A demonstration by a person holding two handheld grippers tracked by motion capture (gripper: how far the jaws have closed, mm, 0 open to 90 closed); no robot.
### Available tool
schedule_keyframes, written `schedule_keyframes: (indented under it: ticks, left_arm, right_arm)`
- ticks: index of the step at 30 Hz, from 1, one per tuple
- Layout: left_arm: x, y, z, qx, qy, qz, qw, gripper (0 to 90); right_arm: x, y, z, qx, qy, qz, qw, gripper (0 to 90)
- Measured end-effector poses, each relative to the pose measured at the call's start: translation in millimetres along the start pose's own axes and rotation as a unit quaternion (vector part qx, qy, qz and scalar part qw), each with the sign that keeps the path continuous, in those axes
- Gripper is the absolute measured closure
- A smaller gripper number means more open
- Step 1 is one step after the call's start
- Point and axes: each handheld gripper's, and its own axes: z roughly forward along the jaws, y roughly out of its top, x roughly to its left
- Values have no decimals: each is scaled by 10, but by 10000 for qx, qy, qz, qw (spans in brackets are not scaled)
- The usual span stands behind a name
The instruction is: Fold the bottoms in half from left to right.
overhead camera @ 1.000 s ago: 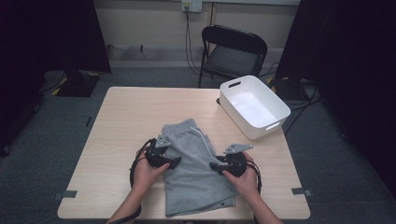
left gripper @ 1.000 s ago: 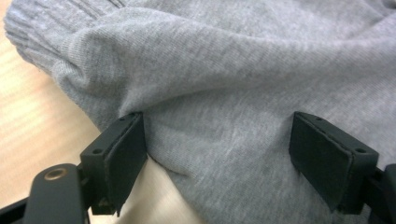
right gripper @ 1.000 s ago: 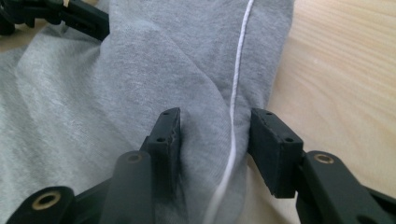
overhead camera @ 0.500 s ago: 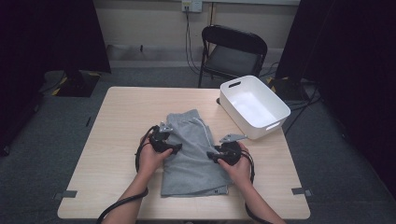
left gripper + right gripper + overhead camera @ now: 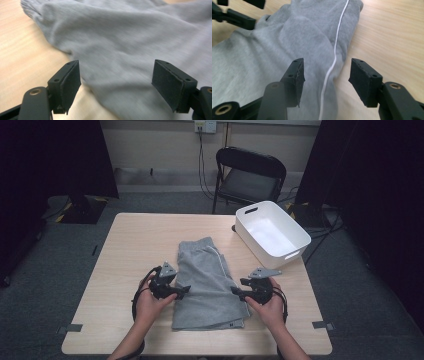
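A light wooden table [image 5: 130, 250] was seen from the high view, and every place below is given relative to it. Beyond its far edge a black folding chair [image 5: 250, 175] was stood on the grey floor.

On the far right part of the table a white plastic bin [image 5: 295, 251] was set at an angle, with a handle slot cut in each short wall. Nothing was seen lying inside it; its pale floor was bare.

At the middle of the table, reaching toward the near edge, a pair of grey shorts [image 5: 207, 285] was laid flat and folded lengthwise, the narrower end pointed to the far side. A thin white stripe [image 5: 334, 60] was seen running along the garment's right-hand side.

The left gripper [image 5: 181, 290] was held at the left edge of the shorts, near the table's near side. In the left gripper view its jaws were shown spread wide, having just been closing a little, with grey cloth lying below and between them but pressed by neither pad.

The right gripper [image 5: 236, 292] was held at the right edge of the shorts. In the right gripper view its jaws were shown parted, having just been opening, the white stripe lying between them and gripped by neither.
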Motion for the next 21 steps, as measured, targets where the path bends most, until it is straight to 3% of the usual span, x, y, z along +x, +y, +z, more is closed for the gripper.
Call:
schedule_keyframes:
  ticks: [2, 4, 7, 9, 13, 15, 17, 21]
  left_arm:
    - [-80, -45, -53, -29, -112, 2, 9999, 229]
    - [-165, -92, -92, 81, -139, 173, 9997, 233]
    - [-282, -169, -109, 153, -320, 275, 9990, 254]
    - [-324, -216, -95, 242, -339, 430, 9982, 317]
    - [-318, -267, -53, 252, -416, 340, 9982, 339]
    - [-313, -269, -39, 254, -381, 438, 9980, 363]
    - [-313, -271, -8, 240, -325, 553, 9977, 377]
    - [-290, -228, 54, 261, -313, 465, 9981, 371]
  right_arm:
    - [23, -50, -54, 33, 1, -41, 10000, 455]
    - [52, -113, -90, 80, 29, -67, 9999, 453]
    - [116, -187, -110, 121, 93, -107, 9998, 450]
    - [155, -216, -97, 179, 82, -178, 9996, 444]
    - [168, -254, -45, 246, 83, -140, 9996, 443]
    - [184, -276, -4, 315, 91, -172, 9993, 444]
    - [210, -288, 39, 381, 106, -255, 9989, 445]
    - [253, -278, 123, 493, 17, -481, 9976, 447]
